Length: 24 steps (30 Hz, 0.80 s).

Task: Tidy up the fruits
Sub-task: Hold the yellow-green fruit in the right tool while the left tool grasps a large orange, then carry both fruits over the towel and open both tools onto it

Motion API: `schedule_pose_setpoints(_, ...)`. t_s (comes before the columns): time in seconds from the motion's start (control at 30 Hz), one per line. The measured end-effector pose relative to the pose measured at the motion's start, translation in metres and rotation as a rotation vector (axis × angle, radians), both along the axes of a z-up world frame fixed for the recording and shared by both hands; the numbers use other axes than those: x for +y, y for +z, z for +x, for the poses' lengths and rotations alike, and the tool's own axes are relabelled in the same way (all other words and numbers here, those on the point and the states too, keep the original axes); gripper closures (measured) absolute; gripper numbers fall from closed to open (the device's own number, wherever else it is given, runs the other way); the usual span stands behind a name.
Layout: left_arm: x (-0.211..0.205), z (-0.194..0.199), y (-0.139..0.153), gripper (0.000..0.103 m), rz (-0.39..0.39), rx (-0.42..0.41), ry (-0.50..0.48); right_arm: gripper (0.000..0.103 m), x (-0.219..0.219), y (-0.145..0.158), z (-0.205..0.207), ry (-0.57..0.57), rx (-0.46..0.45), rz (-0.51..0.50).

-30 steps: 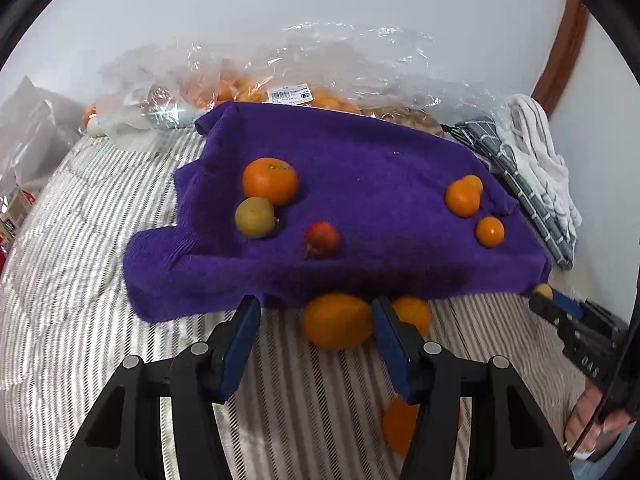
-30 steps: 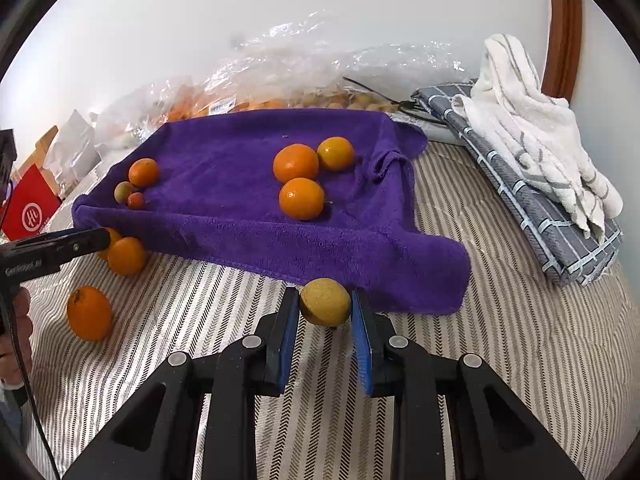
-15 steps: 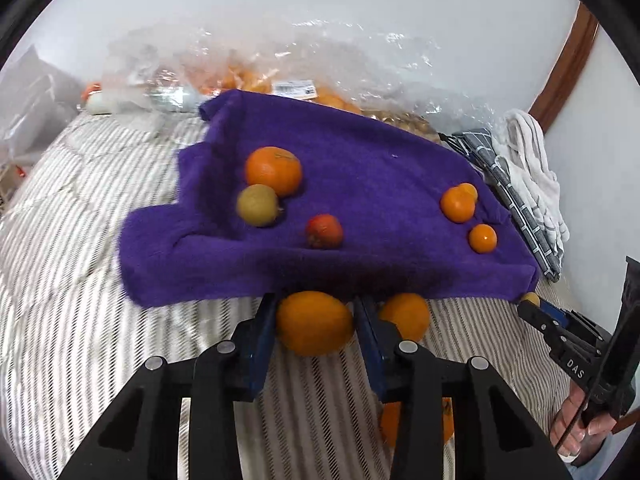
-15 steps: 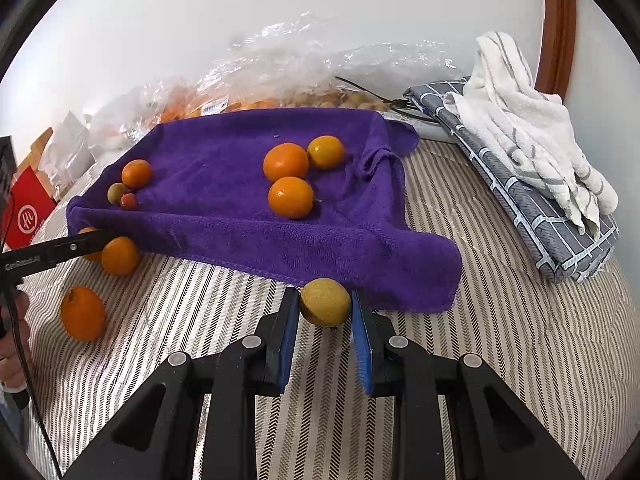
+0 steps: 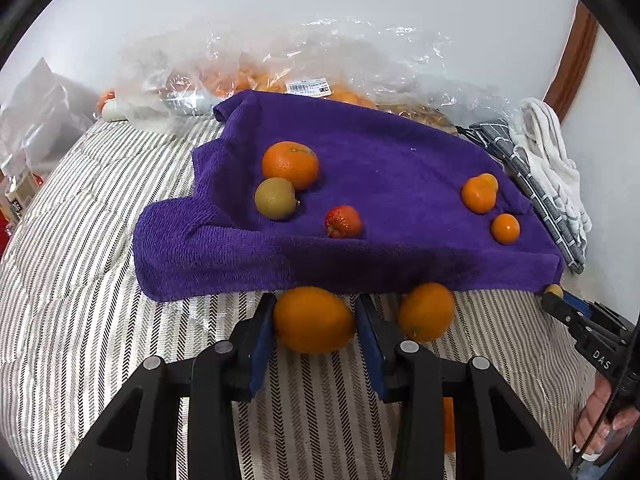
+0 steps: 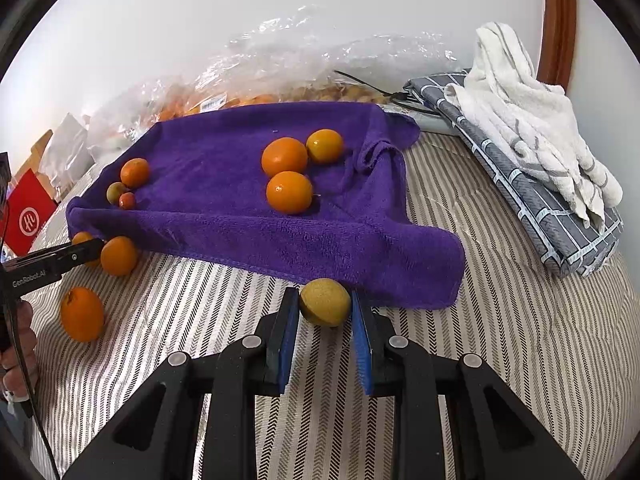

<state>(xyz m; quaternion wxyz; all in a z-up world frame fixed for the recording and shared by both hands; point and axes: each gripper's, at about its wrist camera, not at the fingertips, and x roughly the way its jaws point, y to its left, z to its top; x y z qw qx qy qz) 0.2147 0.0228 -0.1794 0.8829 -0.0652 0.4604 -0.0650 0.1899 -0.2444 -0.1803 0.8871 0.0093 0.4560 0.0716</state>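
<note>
My left gripper is shut on a large orange just in front of the purple towel. A second orange lies right of it on the striped cover. On the towel lie an orange, a green-brown fruit, a small red fruit and three small oranges at the right. My right gripper is shut on a yellow-green fruit at the towel's near edge. Another orange lies at the left on the cover.
A clear plastic bag of oranges lies behind the towel against the wall. Folded grey and white towels are stacked at the right. A red package and other bags sit at the far left. The striped cover spreads around.
My left gripper moved forward and closed on the large orange. My right gripper keeps its hold on the yellow-green fruit and has shifted slightly.
</note>
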Motion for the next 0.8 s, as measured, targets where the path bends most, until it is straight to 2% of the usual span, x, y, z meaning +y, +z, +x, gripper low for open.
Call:
schedule_pose_setpoints(0.27,0.002,0.000,0.001,0.066,-0.028,-0.007,-0.007,0.077,0.002,0.001,-0.003,0.008,-0.008,0.000)
schedule_pose_setpoints(0.53,0.002,-0.007,0.012,0.066,-0.077,-0.067,-0.023,0.077,0.007,0.008,-0.010,0.044,-0.050,-0.002)
schedule_pose_setpoints(0.8,0.012,-0.011,0.025,0.066,-0.113,-0.130,0.011,0.077,0.008,0.013,-0.015,0.049,-0.083,0.004)
